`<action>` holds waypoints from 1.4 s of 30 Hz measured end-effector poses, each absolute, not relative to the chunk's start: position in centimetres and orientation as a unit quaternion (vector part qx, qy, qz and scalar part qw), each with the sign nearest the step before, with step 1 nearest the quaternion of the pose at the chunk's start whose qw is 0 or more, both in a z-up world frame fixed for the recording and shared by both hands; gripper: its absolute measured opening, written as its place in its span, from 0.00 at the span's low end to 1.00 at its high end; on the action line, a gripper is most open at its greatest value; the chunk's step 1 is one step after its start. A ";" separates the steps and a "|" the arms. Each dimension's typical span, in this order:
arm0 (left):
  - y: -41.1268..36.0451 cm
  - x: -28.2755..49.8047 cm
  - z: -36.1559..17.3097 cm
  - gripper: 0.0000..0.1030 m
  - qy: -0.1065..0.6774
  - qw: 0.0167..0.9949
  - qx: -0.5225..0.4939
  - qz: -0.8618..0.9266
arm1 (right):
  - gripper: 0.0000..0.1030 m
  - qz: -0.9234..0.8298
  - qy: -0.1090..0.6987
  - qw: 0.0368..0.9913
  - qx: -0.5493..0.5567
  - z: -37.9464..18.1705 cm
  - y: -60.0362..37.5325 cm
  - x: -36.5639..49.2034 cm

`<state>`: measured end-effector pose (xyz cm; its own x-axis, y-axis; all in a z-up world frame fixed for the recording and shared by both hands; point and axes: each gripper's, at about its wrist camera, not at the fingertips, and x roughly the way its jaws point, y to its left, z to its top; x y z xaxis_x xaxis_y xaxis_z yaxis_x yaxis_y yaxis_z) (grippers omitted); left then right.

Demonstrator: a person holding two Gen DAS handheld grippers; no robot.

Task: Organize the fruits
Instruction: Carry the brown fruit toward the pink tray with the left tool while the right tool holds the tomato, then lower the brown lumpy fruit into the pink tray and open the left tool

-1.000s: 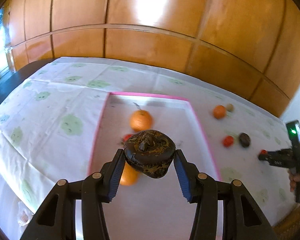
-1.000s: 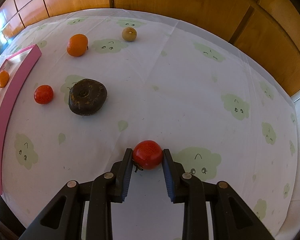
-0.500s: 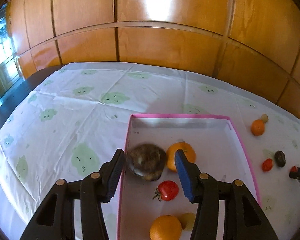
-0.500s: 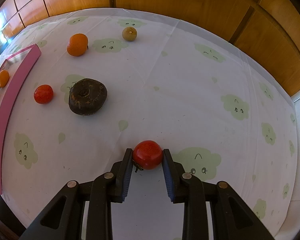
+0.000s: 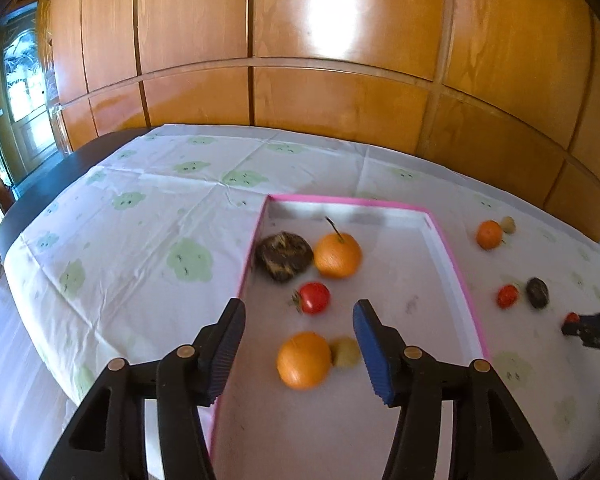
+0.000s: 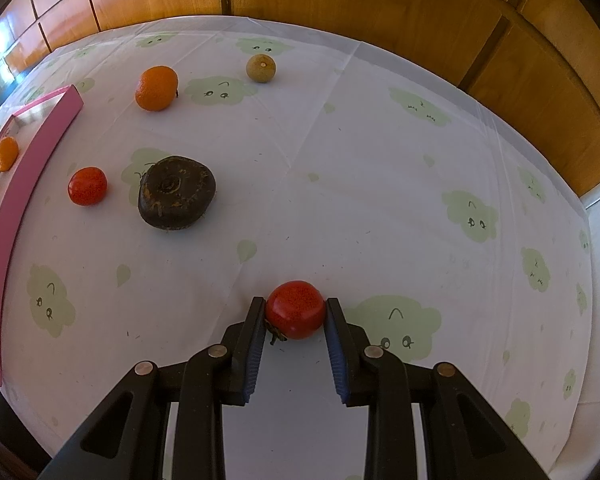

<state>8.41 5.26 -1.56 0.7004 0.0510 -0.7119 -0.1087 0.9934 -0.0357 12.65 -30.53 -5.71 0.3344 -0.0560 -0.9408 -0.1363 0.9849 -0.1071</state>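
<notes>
Left tongs (image 5: pixel 298 332) opening, nothing between the pads, over the pink-rimmed tray (image 5: pixel 456 256) holding the dark brown fruit (image 5: pixel 284 255), oranges and a tomato. Right tongs (image 6: pixel 295 312) clamped on a red tomato (image 6: pixel 295 309) low over the bench (image 6: pixel 340 200); tray far left of them. Only the right view showing the loose dark fruit (image 6: pixel 175 192) up close.

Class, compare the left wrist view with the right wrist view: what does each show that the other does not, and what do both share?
Only the left wrist view shows the left claw, its jaws opening with nothing between them, above the tray's full interior, where a dark fruit lies.

Only the right wrist view shows clearly the right claw shut on a red fruit, with open cloth to the right.

Both show the pink-rimmed tray, the loose orange, the small tan fruit, the loose red fruit and the dark fruit on the cloth.
</notes>
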 end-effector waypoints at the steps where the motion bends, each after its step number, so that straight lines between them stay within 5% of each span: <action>1: 5.0 8.0 -1.5 0.57 0.384 0.921 -0.038 0.040 | 0.28 0.024 0.576 0.813 -0.083 -5.7 -30.5 12.6; 34: 4.1 4.8 -1.5 0.68 0.390 0.920 -0.036 0.028 | 0.28 0.020 0.576 0.813 -0.079 -5.2 -30.4 12.6; 42: 8.1 5.1 -0.9 0.68 0.382 0.920 -0.051 0.071 | 0.28 0.100 0.524 0.844 -0.062 -0.2 -27.1 11.1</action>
